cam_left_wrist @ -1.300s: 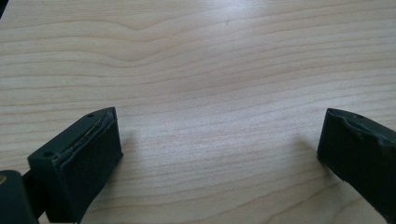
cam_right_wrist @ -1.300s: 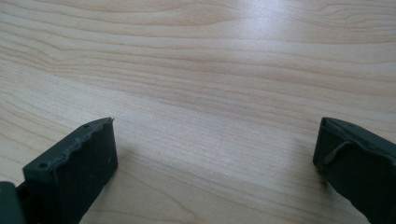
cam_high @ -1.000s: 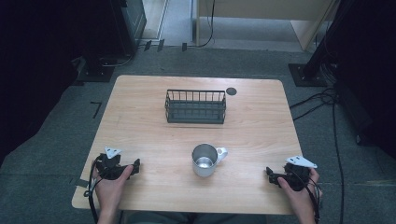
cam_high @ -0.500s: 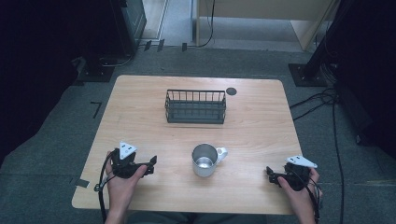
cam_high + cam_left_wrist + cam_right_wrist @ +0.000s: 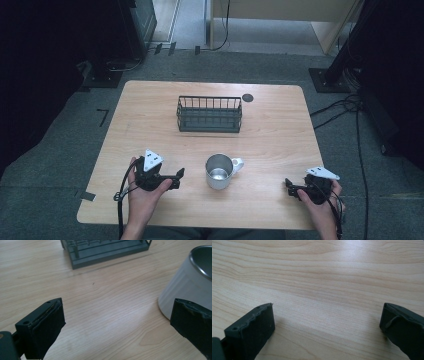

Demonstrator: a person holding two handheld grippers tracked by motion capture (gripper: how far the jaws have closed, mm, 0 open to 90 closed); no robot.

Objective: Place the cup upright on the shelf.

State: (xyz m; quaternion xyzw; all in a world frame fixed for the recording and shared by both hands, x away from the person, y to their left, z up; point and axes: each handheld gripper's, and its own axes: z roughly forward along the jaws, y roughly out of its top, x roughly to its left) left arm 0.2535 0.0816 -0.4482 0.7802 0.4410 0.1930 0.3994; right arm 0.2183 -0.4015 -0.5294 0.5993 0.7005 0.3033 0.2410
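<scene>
On the left of the high view I see my left gripper (image 5: 179, 177) held in the person's left hand (image 5: 142, 197), low over the near part of the wooden table (image 5: 280, 145), pointing to the right toward the mug. Its jaws stand wide apart with nothing between them; in the left gripper view (image 5: 117, 322) bare wood fills the gap, and the far jaw sits just in front of the mug's white wall without my being able to say that it touches. A grey three-cornered plate rides on top of it and a black cable trails off the near edge.

Just to the right, near the middle of the table's front half, the metal mug (image 5: 218, 171) stands upright, its handle turned to the right and away from the left gripper. Its inside is shiny steel, its outside pale.

Behind it, well apart toward the far side, a dark wire basket (image 5: 209, 114) sits square on the table, and a small black round disc (image 5: 248, 98) lies just beside the basket's right far corner.

At the right, my right gripper (image 5: 288, 187) rests in the person's right hand (image 5: 325, 202) near the front right corner, well away from the mug, pointing left. Its jaws are spread too, with plain tabletop between them in the right gripper view (image 5: 327, 322).
</scene>
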